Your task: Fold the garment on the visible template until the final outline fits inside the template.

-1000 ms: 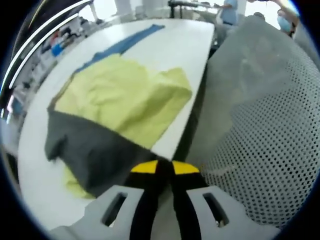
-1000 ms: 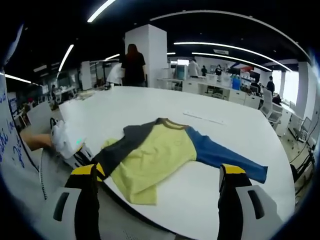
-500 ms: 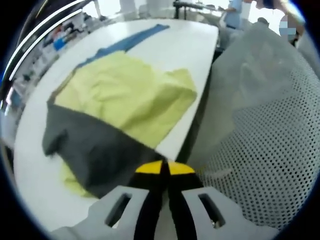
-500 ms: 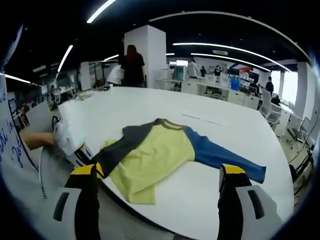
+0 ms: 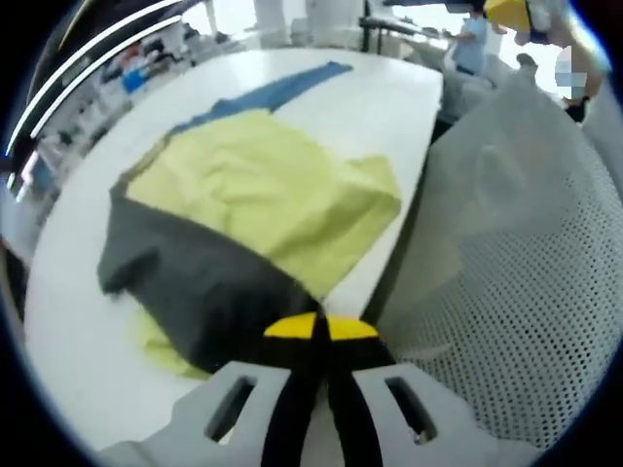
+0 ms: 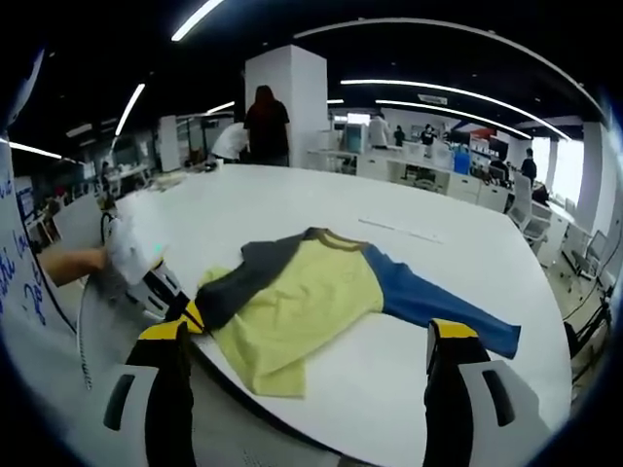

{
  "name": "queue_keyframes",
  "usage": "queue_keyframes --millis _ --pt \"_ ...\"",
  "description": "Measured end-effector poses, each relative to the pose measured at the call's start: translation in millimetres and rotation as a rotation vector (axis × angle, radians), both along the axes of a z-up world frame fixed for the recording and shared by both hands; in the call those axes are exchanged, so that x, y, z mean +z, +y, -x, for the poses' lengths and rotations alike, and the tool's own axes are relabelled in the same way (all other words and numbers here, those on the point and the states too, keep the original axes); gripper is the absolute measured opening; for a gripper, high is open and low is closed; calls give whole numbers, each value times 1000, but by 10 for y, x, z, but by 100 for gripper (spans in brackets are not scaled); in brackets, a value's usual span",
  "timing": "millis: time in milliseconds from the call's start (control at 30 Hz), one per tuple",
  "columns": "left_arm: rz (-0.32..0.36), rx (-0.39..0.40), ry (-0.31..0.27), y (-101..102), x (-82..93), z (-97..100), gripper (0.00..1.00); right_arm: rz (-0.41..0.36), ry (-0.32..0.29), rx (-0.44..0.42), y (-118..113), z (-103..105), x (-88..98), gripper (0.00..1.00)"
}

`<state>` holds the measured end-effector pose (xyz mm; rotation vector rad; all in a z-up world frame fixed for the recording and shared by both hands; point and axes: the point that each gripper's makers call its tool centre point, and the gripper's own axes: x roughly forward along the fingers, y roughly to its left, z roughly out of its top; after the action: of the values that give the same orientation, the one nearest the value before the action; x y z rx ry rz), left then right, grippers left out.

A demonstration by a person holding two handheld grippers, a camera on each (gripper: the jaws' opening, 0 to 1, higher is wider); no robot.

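Lifted slightly since before, left tongs [image 5: 319,329] clamped shut on the dark sleeve of the shirt [image 6: 292,297] at the bench [image 6: 292,209] edge; shirt lies spread there. Right tongs [image 6: 310,336] wide open, holding nothing, near the mesh chair [image 5: 526,292].

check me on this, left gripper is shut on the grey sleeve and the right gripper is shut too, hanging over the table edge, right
Not quite: the right gripper is open, its jaws standing wide apart in the right gripper view. The rest holds: the left gripper is shut on the grey sleeve at the edge of the table.
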<state>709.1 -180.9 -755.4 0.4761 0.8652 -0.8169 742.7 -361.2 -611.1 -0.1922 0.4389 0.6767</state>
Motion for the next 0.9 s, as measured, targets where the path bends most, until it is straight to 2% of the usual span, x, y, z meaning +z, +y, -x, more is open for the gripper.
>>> queue_keyframes --millis 333,467,900 --pt "21 79 -81 207 275 -238 0 5 5 4 42 -11 -10 100" --pt "9 95 -117 331 376 -314 0 6 4 2 48 -29 -4 100" --pt "-34 180 -169 822 487 -533 0 -3 -5 16 118 -58 42 100"
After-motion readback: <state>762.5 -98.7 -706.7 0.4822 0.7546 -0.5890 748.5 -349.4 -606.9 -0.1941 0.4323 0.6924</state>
